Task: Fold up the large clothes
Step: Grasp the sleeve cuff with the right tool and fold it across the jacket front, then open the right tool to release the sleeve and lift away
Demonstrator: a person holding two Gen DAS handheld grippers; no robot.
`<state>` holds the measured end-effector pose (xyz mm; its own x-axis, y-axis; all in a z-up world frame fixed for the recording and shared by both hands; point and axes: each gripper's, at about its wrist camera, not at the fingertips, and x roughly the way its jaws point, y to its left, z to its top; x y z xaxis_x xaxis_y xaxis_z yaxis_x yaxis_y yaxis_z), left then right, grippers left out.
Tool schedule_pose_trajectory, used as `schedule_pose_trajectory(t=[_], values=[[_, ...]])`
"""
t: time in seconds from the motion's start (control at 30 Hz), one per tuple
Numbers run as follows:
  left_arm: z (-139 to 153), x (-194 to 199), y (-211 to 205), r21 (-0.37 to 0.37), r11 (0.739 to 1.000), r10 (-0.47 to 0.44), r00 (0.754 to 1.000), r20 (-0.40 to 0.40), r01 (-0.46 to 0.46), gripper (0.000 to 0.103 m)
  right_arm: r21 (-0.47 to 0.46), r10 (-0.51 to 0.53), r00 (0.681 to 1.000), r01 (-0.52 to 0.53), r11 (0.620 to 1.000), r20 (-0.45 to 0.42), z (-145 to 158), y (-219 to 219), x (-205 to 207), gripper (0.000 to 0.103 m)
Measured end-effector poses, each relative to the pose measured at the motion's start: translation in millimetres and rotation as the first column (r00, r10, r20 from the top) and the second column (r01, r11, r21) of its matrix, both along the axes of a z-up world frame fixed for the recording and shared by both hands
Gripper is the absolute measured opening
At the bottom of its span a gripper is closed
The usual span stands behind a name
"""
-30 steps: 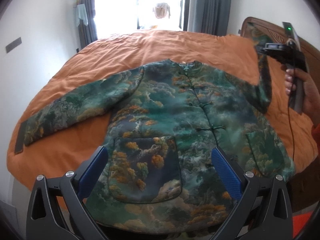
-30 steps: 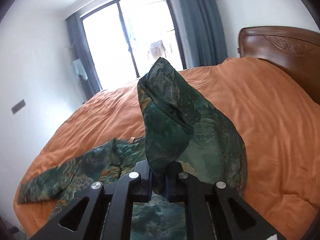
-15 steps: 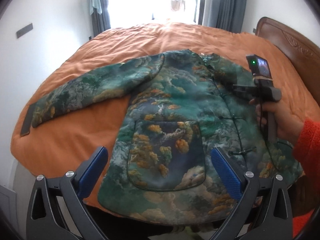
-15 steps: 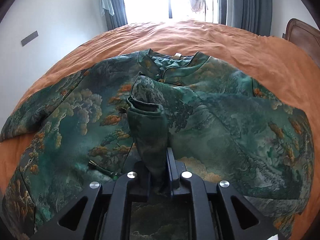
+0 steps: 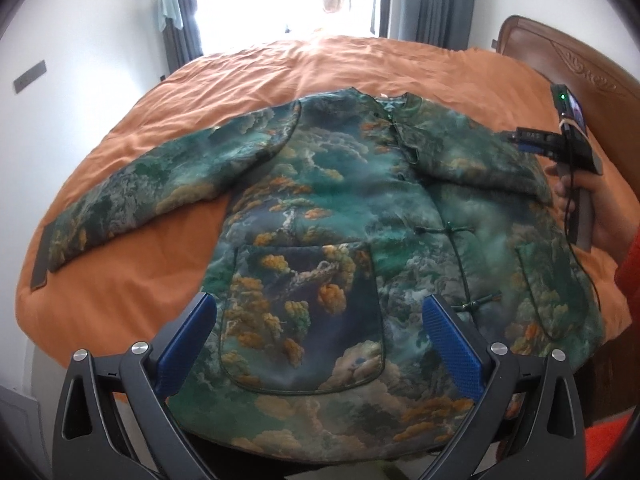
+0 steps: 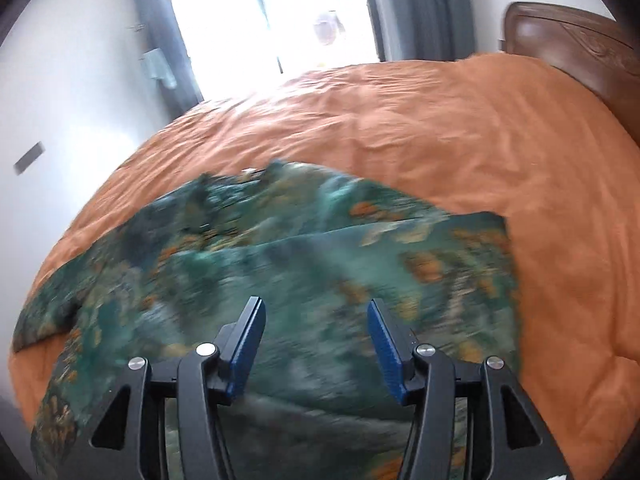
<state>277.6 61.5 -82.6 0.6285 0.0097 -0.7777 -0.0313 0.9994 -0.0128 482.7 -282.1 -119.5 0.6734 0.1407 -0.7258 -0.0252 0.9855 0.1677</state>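
A large green jacket (image 5: 340, 220) with orange and grey cloud print lies front up on the orange bed (image 5: 328, 64). Its left sleeve (image 5: 132, 196) stretches out flat toward the bed's left edge. Its right sleeve (image 5: 472, 156) lies folded across the chest. My left gripper (image 5: 316, 336) is open and empty above the jacket's hem and front pocket. My right gripper (image 6: 316, 336) is open and empty above the jacket (image 6: 280, 280), which is blurred in the right wrist view. It also shows in the left wrist view (image 5: 536, 140), held by a hand at the right.
A wooden headboard (image 5: 568, 64) stands at the right. A bright window with grey curtains (image 5: 424, 4) is behind the bed. White walls close the left side. The bed's near edge drops off below the jacket hem.
My right gripper carried the right sleeve over the chest, opened and let it go, then pulled back to the right. The left gripper stayed open over the hem.
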Motion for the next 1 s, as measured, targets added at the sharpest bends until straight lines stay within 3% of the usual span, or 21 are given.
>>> schedule_pose_trajectory(t=[0.1,0.23,0.37,0.5,0.63,0.8,1.0], values=[[1.9,0.7,-2.9,-0.014,1.0,-0.003,1.0,-0.001,0.003,0.103,-0.003,-0.109,0.991,0.109,0.994,-0.073,-14.2,-37.7,27.0,0.054],[7.7,-3.5,-8.4,0.02,1.0,-0.014,1.0,0.017,0.014,0.103,-0.01,-0.099,0.979,0.099,0.995,-0.176,-47.5,-41.6,46.3,0.054],[8.9,-6.9,-5.5,0.037,0.999,-0.005,1.0,0.021,0.005,0.103,-0.103,-0.063,0.986,0.047,0.994,-0.153,-46.4,-21.9,37.0,0.056],[3.1,-3.1,0.1,0.016,1.0,0.009,1.0,0.002,-0.01,0.103,-0.057,0.078,0.989,-0.086,0.995,-0.125,-26.0,16.3,12.1,0.056],[-2.1,2.6,-2.3,-0.012,1.0,0.008,1.0,-0.014,-0.008,0.102,-0.047,0.233,0.958,-0.244,0.969,-0.165,-31.5,71.0,-3.6,0.056],[1.7,-4.9,-7.1,0.017,1.0,-0.008,1.0,0.009,0.008,0.103,-0.14,0.226,0.953,-0.256,0.957,-0.2,-59.5,101.8,-8.3,0.056],[-14.7,-3.5,15.0,0.046,0.998,0.036,0.999,-0.011,-0.036,0.103,-0.139,0.238,0.961,-0.257,0.956,-0.141,-31.5,105.9,-36.9,0.056]])
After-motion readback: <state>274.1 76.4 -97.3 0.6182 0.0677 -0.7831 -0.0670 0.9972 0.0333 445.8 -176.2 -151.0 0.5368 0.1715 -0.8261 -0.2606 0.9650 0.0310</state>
